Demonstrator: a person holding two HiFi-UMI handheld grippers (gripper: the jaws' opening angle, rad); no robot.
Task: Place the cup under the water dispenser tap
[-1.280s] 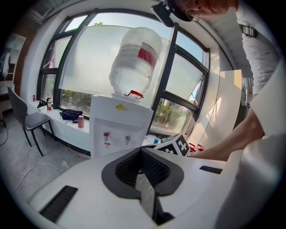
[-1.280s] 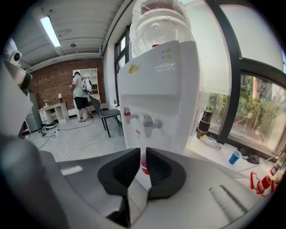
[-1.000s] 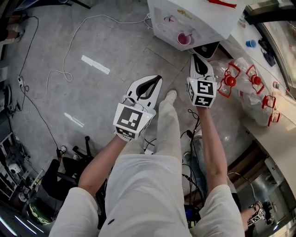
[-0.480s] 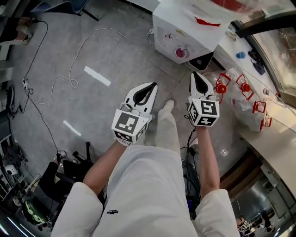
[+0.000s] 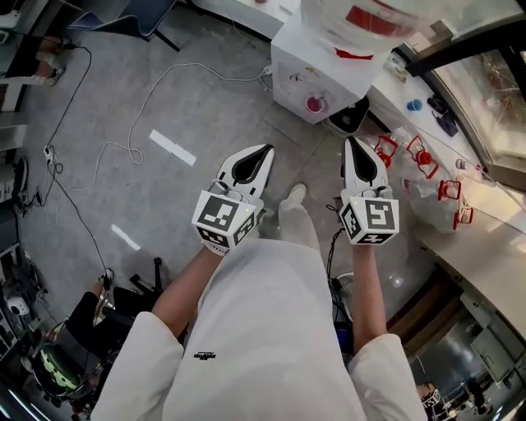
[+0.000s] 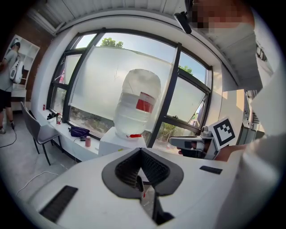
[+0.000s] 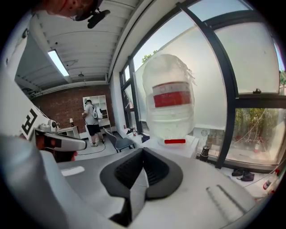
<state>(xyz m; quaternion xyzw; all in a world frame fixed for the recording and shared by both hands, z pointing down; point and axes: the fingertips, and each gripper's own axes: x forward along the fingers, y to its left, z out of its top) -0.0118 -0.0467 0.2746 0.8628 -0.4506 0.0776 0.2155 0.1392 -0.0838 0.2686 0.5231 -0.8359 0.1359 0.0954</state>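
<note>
Both claws pinched shut and empty, with the cup already in the dispenser's front.

Seen from above, the left gripper (image 5: 267, 149) and right gripper (image 5: 350, 141) are held side by side over the person's white trousers (image 5: 271, 329), well apart from each other. Each one's jaw tips meet with nothing between them, as each gripper's own view also shows. The white dispenser (image 5: 289, 59) stands at twelve o'clock, between and beyond the two tips, with a big clear bottle (image 5: 370, 16) on top. The pink cup (image 5: 315, 104) stands upright in the recess on the dispenser's front, at one o'clock from the left gripper and eleven o'clock from the right, well clear of both. A white cable (image 5: 123, 123) loops over the grey floor (image 5: 164, 205) at nine o'clock.
</note>
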